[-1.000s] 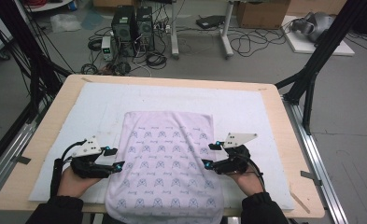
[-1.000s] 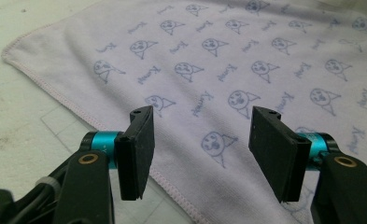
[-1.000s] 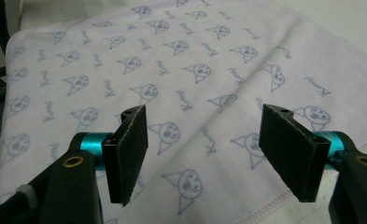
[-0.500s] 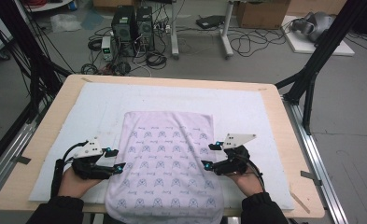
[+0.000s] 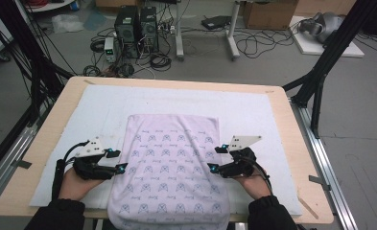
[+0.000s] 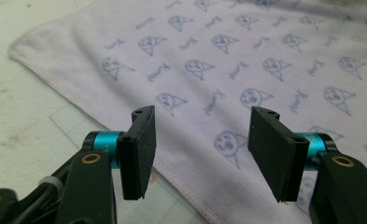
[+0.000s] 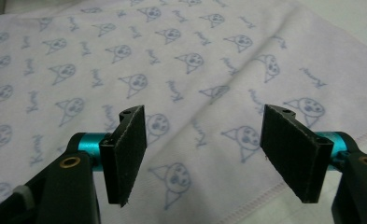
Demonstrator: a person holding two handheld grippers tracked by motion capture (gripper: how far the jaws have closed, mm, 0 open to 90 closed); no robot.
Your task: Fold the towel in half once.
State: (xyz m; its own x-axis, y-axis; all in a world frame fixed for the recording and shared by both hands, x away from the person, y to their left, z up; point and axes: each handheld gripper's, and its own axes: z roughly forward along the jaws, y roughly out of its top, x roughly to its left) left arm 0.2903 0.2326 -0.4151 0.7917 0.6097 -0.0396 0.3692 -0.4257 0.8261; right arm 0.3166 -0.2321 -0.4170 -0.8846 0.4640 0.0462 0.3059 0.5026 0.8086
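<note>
With the left gripper (image 5: 120, 160) and right gripper (image 5: 214, 158) both gaping empty over the towel's (image 5: 169, 167) side hems, uneven or shallow pinches could let it slip and bunch on the bench (image 5: 291, 120).

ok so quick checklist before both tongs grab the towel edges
1. Left tongs open, nothing between the pads: ok.
2. Right tongs open, nothing between the pads: ok.
3. Pale lilac printed cloth towel lying flat on the white mat: ok, though its near end hangs over the table edge.
4. Left tongs lined up over the stitched side hem: ok.
5. Right tongs over the opposite hem: ok.
6. Pads touching the cloth: cannot tell.
</note>
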